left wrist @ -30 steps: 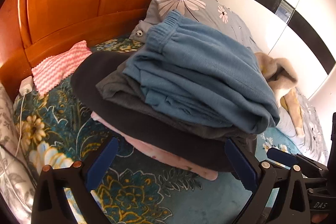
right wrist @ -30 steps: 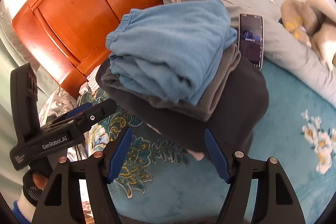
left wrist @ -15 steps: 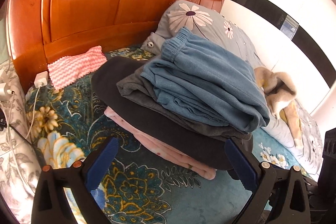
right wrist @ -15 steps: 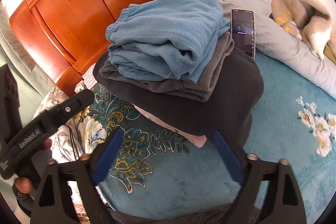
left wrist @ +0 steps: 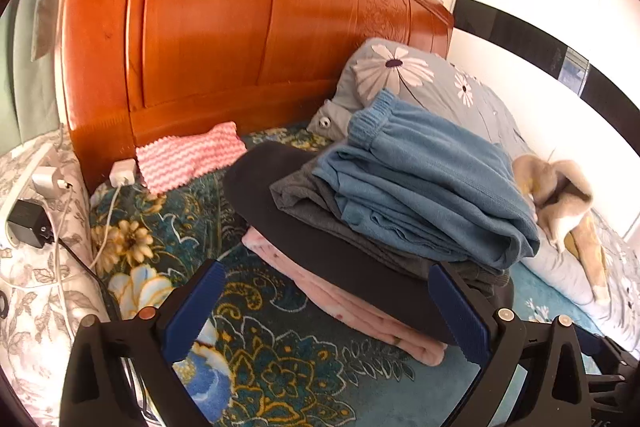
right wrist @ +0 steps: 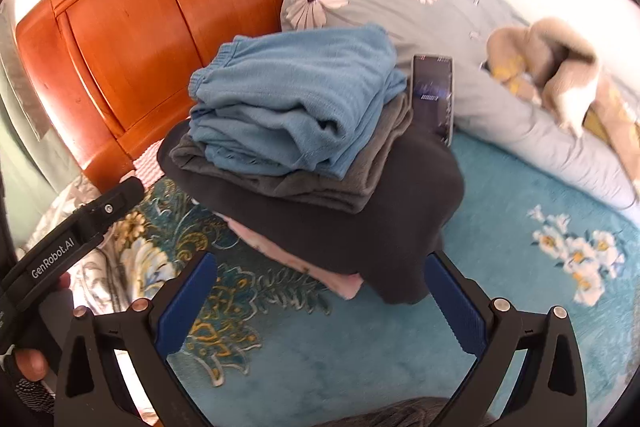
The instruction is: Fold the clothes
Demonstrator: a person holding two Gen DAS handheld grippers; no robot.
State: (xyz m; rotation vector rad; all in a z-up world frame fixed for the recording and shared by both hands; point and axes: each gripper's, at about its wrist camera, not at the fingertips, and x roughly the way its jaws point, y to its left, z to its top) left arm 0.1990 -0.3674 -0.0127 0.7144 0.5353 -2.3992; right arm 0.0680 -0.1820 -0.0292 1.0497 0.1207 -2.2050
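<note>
A stack of folded clothes lies on the bed: blue knit trousers [left wrist: 432, 183] [right wrist: 296, 99] on top, a grey garment [right wrist: 360, 179] under them, then a black one [left wrist: 340, 267] [right wrist: 360, 227], with a pink one [left wrist: 360, 311] [right wrist: 340, 281] at the bottom. My left gripper [left wrist: 324, 311] is open just in front of the stack, nothing between its blue pads. My right gripper [right wrist: 320, 303] faces the stack's near corner; its jaws are still opening wide and hold nothing. The left gripper's body, held by a hand, shows at the left edge of the right wrist view.
A phone [right wrist: 434, 99] leans on the stack's right side by the flowered pillow [right wrist: 400, 7]. A pink-and-white striped cloth [left wrist: 188, 155] lies by the wooden headboard [left wrist: 240, 27]. Chargers and cables [left wrist: 28, 223] sit at the left. A beige blanket [right wrist: 552, 67] lies on the right.
Both grippers have drawn back from the stack, so more of the bedspread and headboard shows. The right gripper's jaws have spread wider. The stack has not moved.
</note>
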